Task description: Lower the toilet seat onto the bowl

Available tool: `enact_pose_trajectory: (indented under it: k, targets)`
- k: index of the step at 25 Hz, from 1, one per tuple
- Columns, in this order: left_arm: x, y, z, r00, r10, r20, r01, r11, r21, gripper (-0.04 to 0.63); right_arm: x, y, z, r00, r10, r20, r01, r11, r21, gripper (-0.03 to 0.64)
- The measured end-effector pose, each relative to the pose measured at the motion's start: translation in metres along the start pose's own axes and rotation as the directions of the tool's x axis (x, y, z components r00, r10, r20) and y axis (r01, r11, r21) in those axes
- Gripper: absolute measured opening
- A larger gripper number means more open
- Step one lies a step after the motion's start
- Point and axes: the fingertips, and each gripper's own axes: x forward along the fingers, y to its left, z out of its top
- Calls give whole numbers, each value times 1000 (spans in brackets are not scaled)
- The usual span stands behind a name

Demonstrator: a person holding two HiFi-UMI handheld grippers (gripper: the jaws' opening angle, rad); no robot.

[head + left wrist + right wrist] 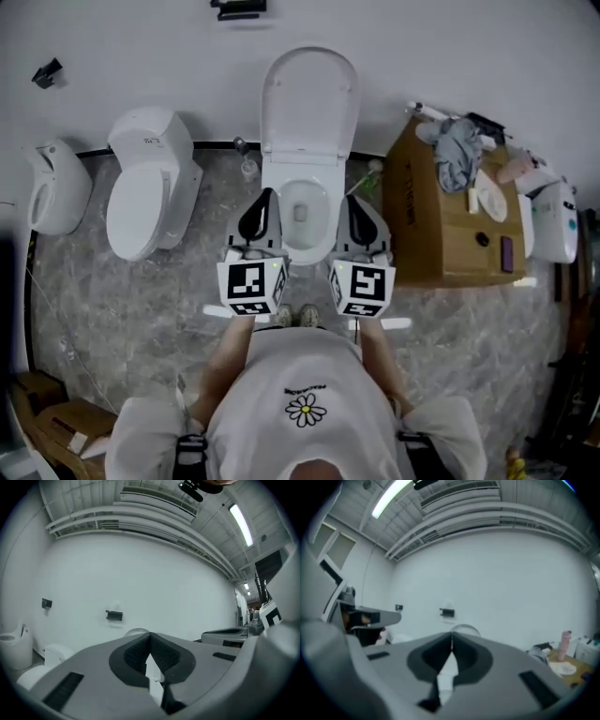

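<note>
while toilet seat (309,103) stands raised, left gripper (268,193) & right gripper (352,199) hover w/ jaws clenched empty.

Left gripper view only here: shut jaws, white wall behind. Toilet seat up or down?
Observer: Up. The toilet seat stands raised against the wall, with the bowl open below it.
Operator: Where are the grippers relative to it?
Observer: In the head view, the left gripper and right gripper sit on either side of the bowl, neither touching the seat.
Operator: Right jaws?
Observer: Shut, with nothing between them.
</note>
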Motion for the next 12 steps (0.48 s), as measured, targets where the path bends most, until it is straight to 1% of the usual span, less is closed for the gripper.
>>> enact_pose_trajectory:
  k: [2,4,7,12]
  targets:
    - [-10,1,13,1000,7,15,-8,1000,11,25,-12,3,18,999,10,40,-9,1000,-24,31]
    - [-18,3,18,1000,15,22,-15,1000,8,25,-23,4,25,998,13,56,-10,998,-55,31]
    - [-21,7,19,999,31,25,-31,999,13,25,-34,0,25,999,-4,54,8,998,-64,29]
    - [-15,12,25,999,34,29,-35,999,33,25,-36,3,21,999,-8,42,11,998,-69,29]
